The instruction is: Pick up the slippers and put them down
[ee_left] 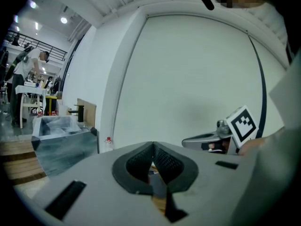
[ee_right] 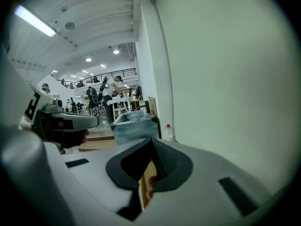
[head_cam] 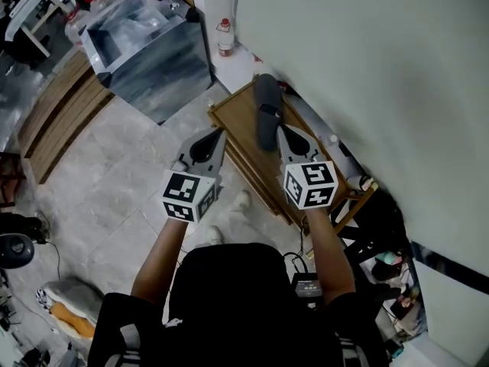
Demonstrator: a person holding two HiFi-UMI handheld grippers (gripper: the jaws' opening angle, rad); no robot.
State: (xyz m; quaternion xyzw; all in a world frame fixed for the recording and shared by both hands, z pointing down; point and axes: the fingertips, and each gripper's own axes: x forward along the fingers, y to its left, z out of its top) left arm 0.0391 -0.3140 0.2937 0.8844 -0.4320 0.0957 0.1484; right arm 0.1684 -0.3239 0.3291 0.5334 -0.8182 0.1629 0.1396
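**Slipper [head_cam: 267,107] lying on the worktop [head_cam: 233,119]**

Head view: the left tongs [head_cam: 219,133] and right tongs [head_cam: 282,134] are hovering side by side. The dark slipper is lying on the wooden worktop beside the wall [head_cam: 367,67], just ahead of the right tongs.

Left gripper view: the left tongs [ee_left: 153,147] are pressing together, holding nothing.

Right gripper view: the right tongs [ee_right: 151,142] are sitting closed, empty.

Left tongs [head_cam: 220,133] and right tongs [head_cam: 280,131] side by side, arms stretched forward, jaws pressed together
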